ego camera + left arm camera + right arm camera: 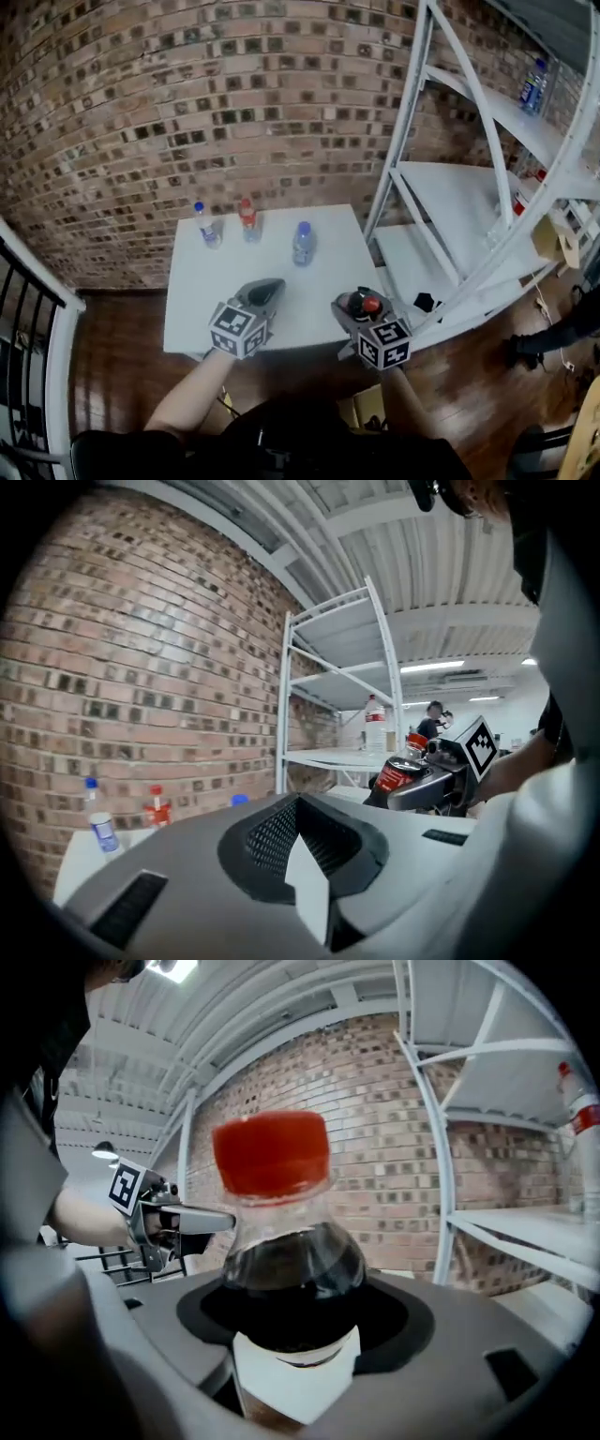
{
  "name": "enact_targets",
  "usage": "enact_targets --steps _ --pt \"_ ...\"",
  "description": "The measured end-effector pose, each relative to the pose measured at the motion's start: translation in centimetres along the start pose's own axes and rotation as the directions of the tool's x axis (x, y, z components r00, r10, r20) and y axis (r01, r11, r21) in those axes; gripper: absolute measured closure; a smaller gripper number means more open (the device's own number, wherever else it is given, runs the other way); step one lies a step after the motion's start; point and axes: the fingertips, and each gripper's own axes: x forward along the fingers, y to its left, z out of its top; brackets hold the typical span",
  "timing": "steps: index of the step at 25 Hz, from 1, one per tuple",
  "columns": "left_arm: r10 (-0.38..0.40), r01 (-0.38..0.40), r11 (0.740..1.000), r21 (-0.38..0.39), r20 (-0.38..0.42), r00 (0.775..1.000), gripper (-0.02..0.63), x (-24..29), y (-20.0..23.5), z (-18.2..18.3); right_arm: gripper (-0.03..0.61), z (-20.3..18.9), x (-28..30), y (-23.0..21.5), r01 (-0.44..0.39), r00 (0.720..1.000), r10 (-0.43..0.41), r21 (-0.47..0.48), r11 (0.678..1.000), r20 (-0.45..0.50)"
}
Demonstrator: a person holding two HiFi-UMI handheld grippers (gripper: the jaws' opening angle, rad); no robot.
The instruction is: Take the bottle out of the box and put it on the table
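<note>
By table [206, 291] | bottle [291, 1274] upright, cap [272, 1152] up | right fingers [298, 1380] grip it | left fingers [309, 885] closed

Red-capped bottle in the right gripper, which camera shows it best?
The right gripper view: the bottle, red cap and dark drink, fills the frame, clamped in the right gripper. The head view shows only its cap from above; the left gripper view shows it small.

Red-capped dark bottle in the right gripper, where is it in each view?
Head view: bottle lower right of centre, in the right gripper.
Left gripper view: bottle right of centre, red label showing.
Right gripper view: bottle dead centre, between the jaws.
Shared landmark: white shelf rack, in all three.
</note>
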Motion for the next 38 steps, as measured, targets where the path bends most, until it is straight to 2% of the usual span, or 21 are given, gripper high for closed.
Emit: enact_targets --steps 3,7,13,16,21,25,28,32,38 --pt "0.145 -0.146 0.989 -0.010 -0.030 0.989 0.611 -4.7 3.4 -1.1 0.250 0.3 4.3 3.8 -0.135 0.991 0.135 -0.019 0.991 -0.011" --pt "0.294 -0.296 0.955 -0.033 -0.046 0.955 0.610 -11.1 7.2 -1.9 0.250 0.0 8.9 10.4 -0.294 0.955 0.291 -0.041 0.955 -0.051" --pt "0.409 -0.410 0.910 -0.051 -0.030 0.912 0.611 -16.9 12.2 -1.6 0.250 0.3 14.5 16.1 -0.397 0.914 0.388 -0.073 0.915 -0.116" --pt "0.444 -0.445 0.894 -0.054 -0.027 0.896 0.609 -19.1 15.0 -1.9 0.250 0.3 17.3 18.0 -0.412 0.906 0.400 -0.078 0.908 -0.138" --pt "0.460 -0.462 0.884 -0.069 -0.050 0.887 0.610 -21.6 19.1 -3.4 0.250 -1.4 22.0 21.0 -0.418 0.898 0.397 -0.083 0.905 -0.190" --pt "0.463 -0.467 0.880 -0.087 -0.065 0.884 0.610 -22.4 22.4 -5.7 0.250 -3.9 26.3 21.3 -0.404 0.895 0.375 -0.079 0.911 -0.241" --pt "0.467 -0.476 0.872 -0.110 -0.099 0.879 0.610 -23.3 24.6 -7.8 0.250 -7.0 28.6 21.4 -0.383 0.889 0.347 -0.071 0.921 -0.300" --pt "0.447 -0.465 0.875 -0.136 -0.143 0.883 0.611 -23.3 26.4 -10.2 0.250 -10.9 30.7 20.7 -0.347 0.873 0.294 -0.072 0.935 -0.388" --pt "0.421 -0.451 0.878 -0.158 -0.191 0.887 0.610 -22.6 28.0 -13.2 0.250 -13.2 32.6 20.3 -0.324 0.872 0.265 -0.078 0.943 -0.411"
